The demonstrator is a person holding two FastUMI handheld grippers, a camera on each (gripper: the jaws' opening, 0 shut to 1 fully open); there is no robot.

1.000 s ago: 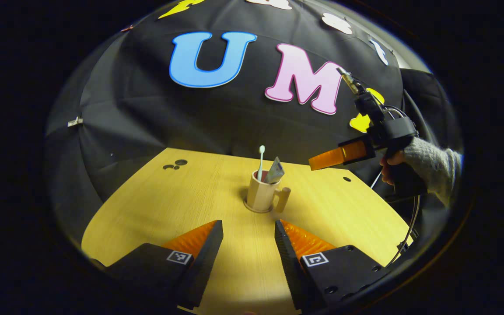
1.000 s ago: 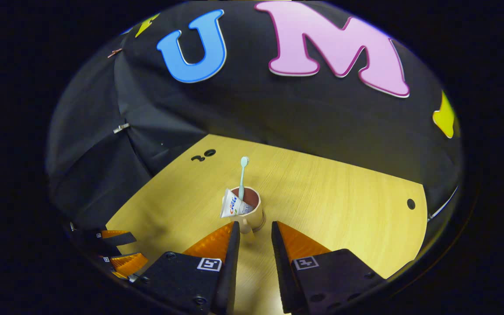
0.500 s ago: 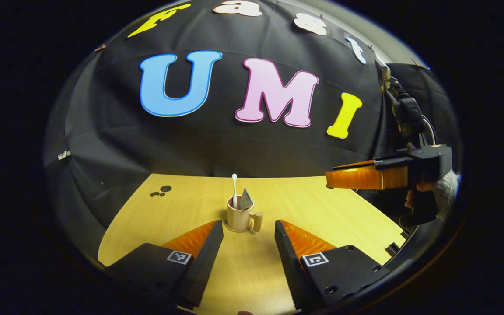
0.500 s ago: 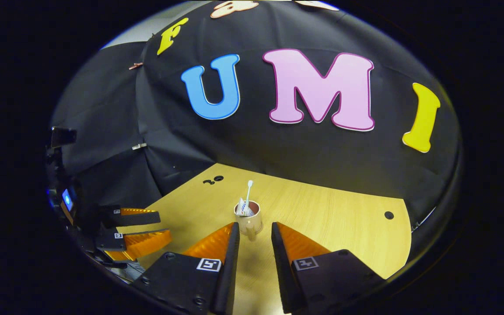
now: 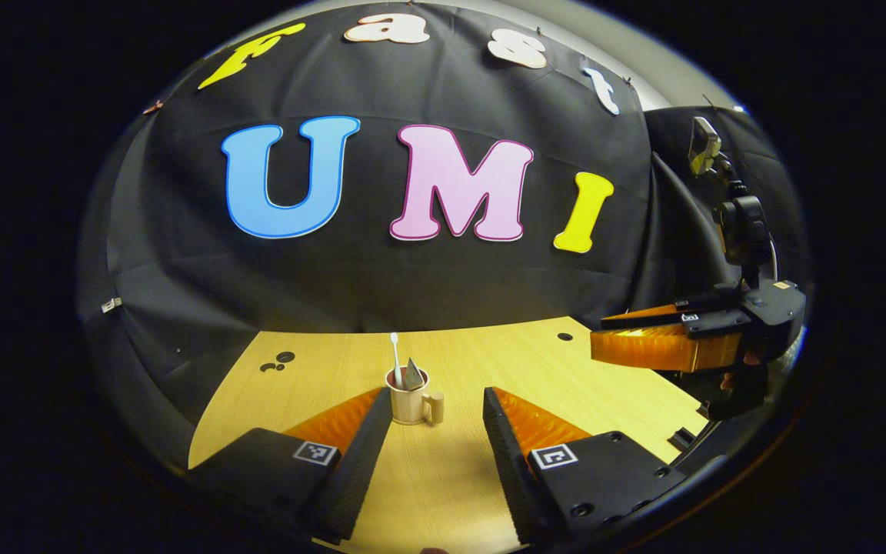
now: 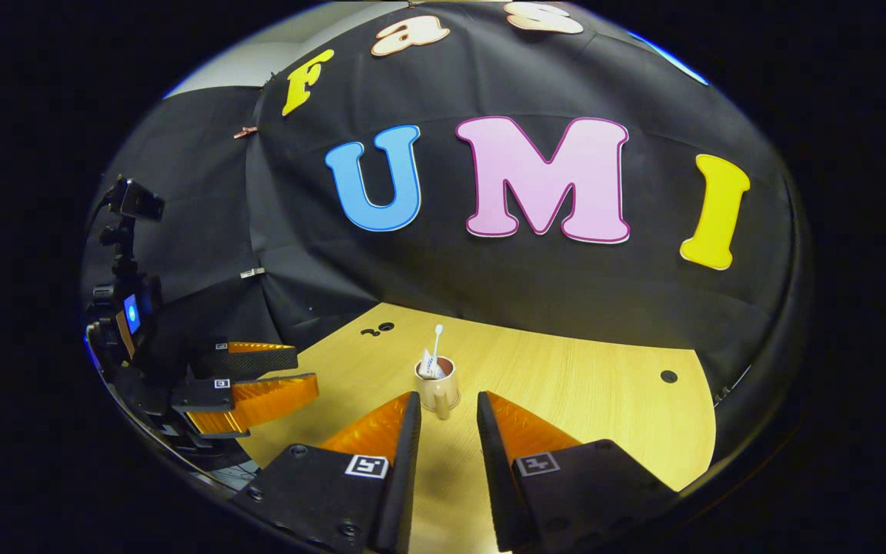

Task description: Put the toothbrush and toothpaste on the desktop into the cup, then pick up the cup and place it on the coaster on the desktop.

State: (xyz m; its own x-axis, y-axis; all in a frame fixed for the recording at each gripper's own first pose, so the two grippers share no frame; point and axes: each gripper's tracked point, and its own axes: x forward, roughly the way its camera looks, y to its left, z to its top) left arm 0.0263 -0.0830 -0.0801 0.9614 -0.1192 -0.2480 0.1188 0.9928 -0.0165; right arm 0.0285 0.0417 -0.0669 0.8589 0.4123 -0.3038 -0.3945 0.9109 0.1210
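Note:
A beige cup point(image 5: 409, 405) with a side handle stands upright on the wooden desktop point(image 5: 535, 369). A white toothbrush point(image 5: 394, 352) and a toothpaste tube point(image 5: 414, 375) stick out of it. My left gripper point(image 5: 437, 394) is open and empty, a short way back from the cup. My right gripper point(image 5: 598, 336) hovers at the right above the table edge. In the right gripper view the cup point(image 6: 437, 387), toothbrush point(image 6: 437, 341) and toothpaste tube point(image 6: 428, 368) lie beyond my open right gripper point(image 6: 447, 396). My left gripper point(image 6: 306, 369) hangs at the left. Whether a coaster lies under the cup is too small to tell.
The desktop point(image 6: 581, 392) has small dark holes point(image 5: 278, 362) at its far left and one hole point(image 6: 668, 376) at its far right. Black cloth walls close the back and sides. A hand point(image 5: 735, 381) holds my right gripper's grip.
Both grippers have drawn back and up from the cup, which now looks smaller and farther in both views. The cup, toothbrush and toothpaste have stayed put.

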